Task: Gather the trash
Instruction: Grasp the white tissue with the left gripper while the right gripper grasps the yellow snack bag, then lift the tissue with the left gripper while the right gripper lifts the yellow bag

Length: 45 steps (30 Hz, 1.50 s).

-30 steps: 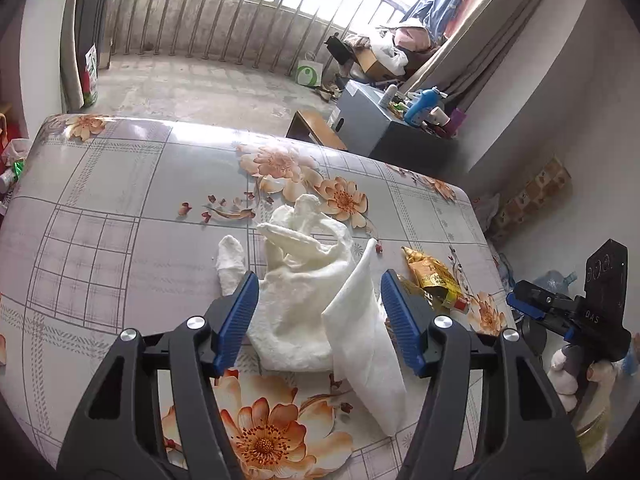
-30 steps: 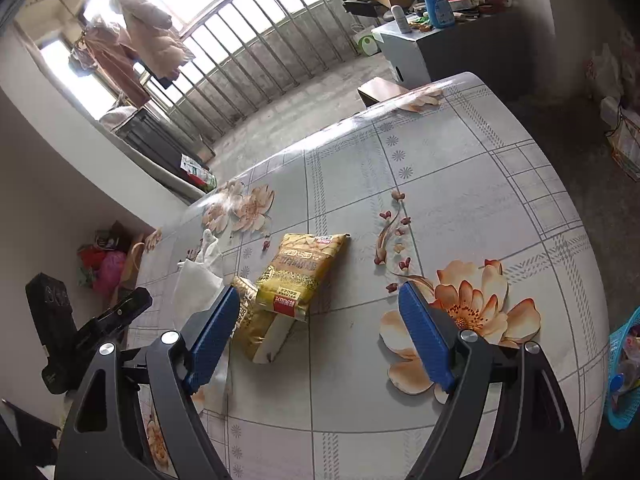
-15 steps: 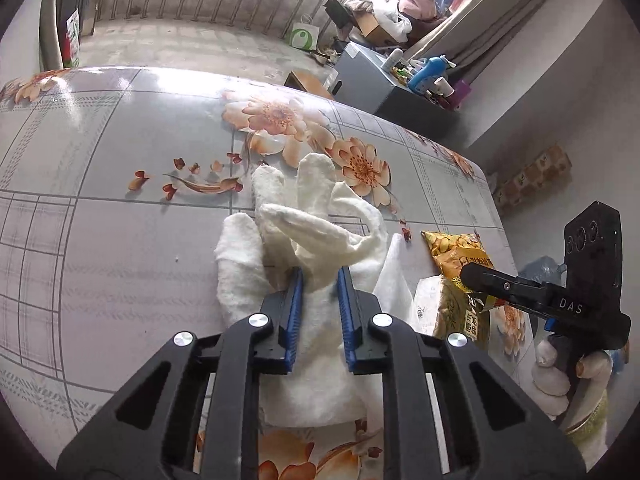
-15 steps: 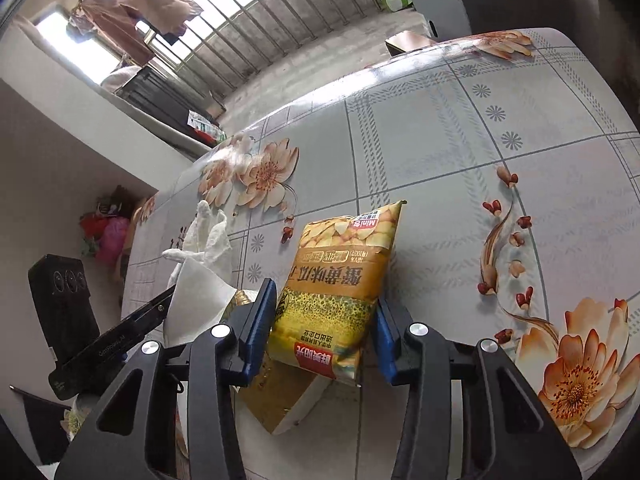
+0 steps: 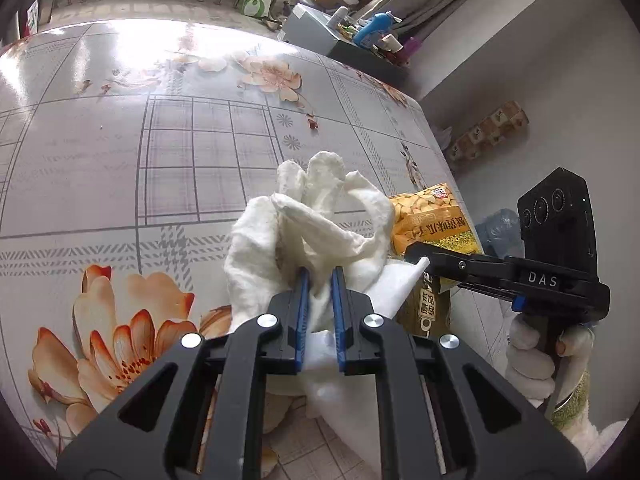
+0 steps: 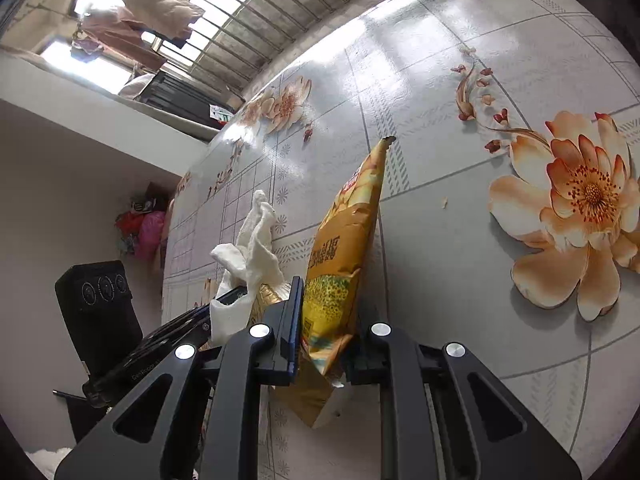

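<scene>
My left gripper [image 5: 319, 280] is shut on a crumpled white tissue wad [image 5: 316, 216] and holds it lifted above the floral table [image 5: 160, 152]. My right gripper [image 6: 326, 312] is shut on a yellow snack bag [image 6: 348, 232], lifted and turned on edge. The bag also shows in the left wrist view [image 5: 436, 224], just right of the tissue, with the right gripper's finger [image 5: 460, 266] across it. The tissue shows in the right wrist view [image 6: 252, 256], left of the bag, touching it.
The table's right edge [image 5: 436, 136] drops to the floor. A grey cabinet with bottles [image 5: 360, 36] stands beyond the far edge. A railing and window [image 6: 248, 12] lie behind. Red and pink bags [image 6: 140, 228] sit off the table's left side.
Both grippers closed from open, the left on the tissue, the right on the snack bag. Both items have been lifted off the table and drawn together.
</scene>
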Each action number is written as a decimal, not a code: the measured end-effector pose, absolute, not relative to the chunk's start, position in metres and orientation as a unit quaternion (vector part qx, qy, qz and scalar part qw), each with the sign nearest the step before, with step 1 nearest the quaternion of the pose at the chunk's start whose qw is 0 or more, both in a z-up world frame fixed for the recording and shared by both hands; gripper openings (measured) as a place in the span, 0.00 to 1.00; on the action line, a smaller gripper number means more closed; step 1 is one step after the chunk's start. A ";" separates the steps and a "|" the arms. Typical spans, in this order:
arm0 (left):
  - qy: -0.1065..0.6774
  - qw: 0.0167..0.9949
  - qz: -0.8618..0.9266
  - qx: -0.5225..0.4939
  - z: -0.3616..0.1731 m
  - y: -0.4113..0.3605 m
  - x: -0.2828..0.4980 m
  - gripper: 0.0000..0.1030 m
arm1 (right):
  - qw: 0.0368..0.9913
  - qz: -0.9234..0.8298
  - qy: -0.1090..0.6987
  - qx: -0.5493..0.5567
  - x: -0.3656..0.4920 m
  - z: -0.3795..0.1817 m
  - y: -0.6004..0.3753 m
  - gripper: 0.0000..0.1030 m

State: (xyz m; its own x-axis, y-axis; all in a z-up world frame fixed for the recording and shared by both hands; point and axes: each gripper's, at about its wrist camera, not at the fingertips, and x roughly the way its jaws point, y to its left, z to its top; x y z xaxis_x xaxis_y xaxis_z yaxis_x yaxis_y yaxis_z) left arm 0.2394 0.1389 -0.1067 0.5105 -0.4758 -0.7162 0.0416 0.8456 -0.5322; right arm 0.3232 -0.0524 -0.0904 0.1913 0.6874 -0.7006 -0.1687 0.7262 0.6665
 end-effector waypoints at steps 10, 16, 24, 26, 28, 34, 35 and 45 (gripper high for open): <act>0.463 0.847 -0.165 -0.204 -0.098 0.119 0.165 0.18 | 0.741 0.261 0.564 0.254 0.236 -0.089 -0.087 0.24; 0.422 0.875 -0.145 -0.188 -0.073 0.140 0.141 0.25 | 0.766 0.211 0.559 0.235 0.223 -0.080 -0.112 0.53; 0.406 0.879 -0.198 -0.153 -0.056 0.141 0.097 0.38 | 0.802 0.142 0.541 0.208 0.196 -0.069 -0.130 0.66; 0.410 0.879 -0.202 -0.139 -0.058 0.132 0.093 0.42 | 0.810 0.133 0.540 0.186 0.195 -0.070 -0.131 0.66; 0.421 0.871 -0.213 -0.138 -0.063 0.123 0.092 0.42 | 0.812 0.128 0.542 0.174 0.196 -0.069 -0.129 0.67; 0.471 0.845 -0.217 -0.133 -0.082 0.102 0.088 0.45 | 0.819 0.091 0.563 0.066 0.191 -0.064 -0.115 0.77; 0.476 0.843 -0.217 -0.128 -0.084 0.098 0.088 0.50 | 0.818 0.092 0.566 0.042 0.190 -0.064 -0.112 0.78; 0.482 0.853 -0.185 -0.080 -0.088 0.072 0.092 0.55 | 0.803 0.089 0.580 -0.106 0.174 -0.062 -0.111 0.81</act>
